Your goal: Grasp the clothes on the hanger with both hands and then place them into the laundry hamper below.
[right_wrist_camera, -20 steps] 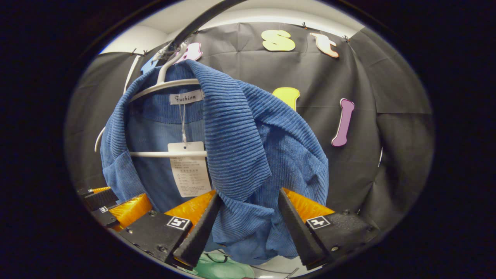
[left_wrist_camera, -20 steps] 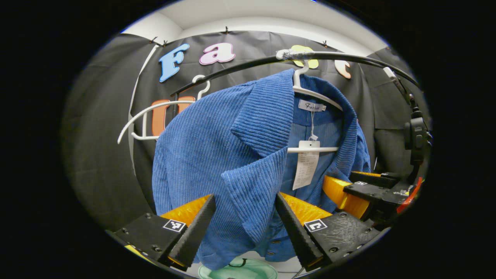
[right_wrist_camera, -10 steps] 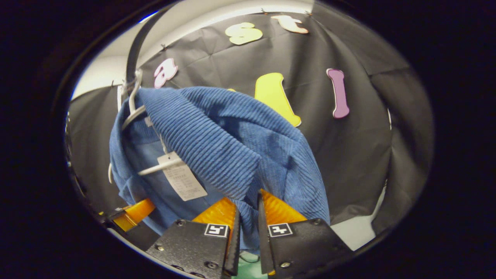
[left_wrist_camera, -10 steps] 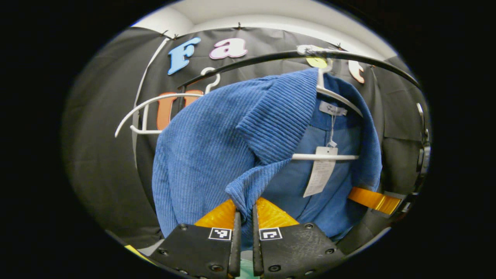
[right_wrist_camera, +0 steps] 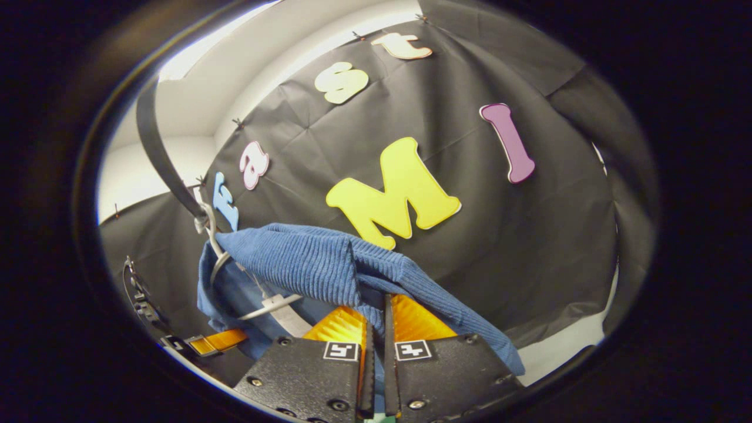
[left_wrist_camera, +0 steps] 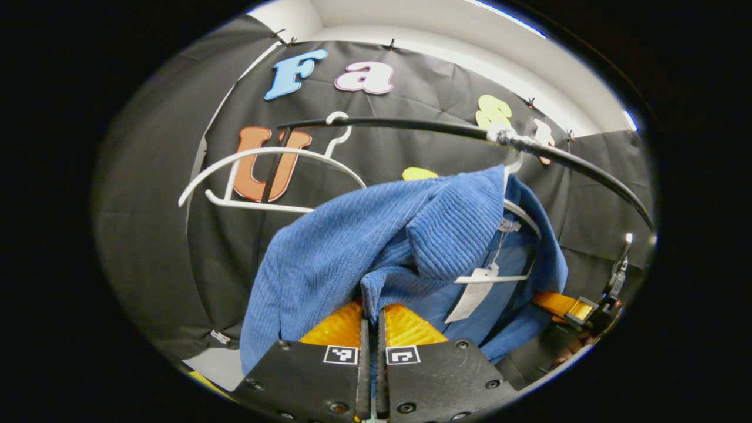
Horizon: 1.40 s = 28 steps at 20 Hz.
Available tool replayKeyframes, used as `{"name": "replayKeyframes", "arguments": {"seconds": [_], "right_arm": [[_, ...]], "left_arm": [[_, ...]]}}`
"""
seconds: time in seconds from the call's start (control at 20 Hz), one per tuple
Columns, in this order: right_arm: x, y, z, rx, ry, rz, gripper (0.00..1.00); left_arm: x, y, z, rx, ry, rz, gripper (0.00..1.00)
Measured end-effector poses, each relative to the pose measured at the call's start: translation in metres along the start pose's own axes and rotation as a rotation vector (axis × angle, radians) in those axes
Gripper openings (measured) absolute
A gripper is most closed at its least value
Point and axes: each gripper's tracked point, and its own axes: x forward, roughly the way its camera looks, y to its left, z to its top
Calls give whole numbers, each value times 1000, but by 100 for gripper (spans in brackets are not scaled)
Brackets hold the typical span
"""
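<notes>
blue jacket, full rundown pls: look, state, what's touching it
The blue ribbed corduroy jacket has a wide collar and a white paper tag. It hangs open-fronted on a white plastic hanger hooked over the black rail. The left tongs pinch one front lapel edge; the right tongs pinch the other. The fabric bunches at both grips.
</notes>
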Motion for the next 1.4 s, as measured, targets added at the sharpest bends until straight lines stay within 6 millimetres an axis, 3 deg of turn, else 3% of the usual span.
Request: {"name": "replayKeyframes", "arguments": {"seconds": [0.05,0.3,0.35,0.6,1.05,1.4], "right_arm": [[0,1,5,32,-12,8,10],[10,-3,30,191,-63,34,10],[13,-2,36,209,-68,45,10],[20,6,64,337,-106,115,10],[45,0,91,381,-116,102,9],[79,-7,77,351,-18,107,9]], "left_arm": [[-4,1,8,-5,-16,-1,4],[-20,14,42,-108,-54,5,0],[-23,17,52,-104,-69,8,4],[-25,26,79,-106,-86,-1,4],[-16,41,111,-52,-105,37,4],[6,58,113,25,-46,51,4]]}}
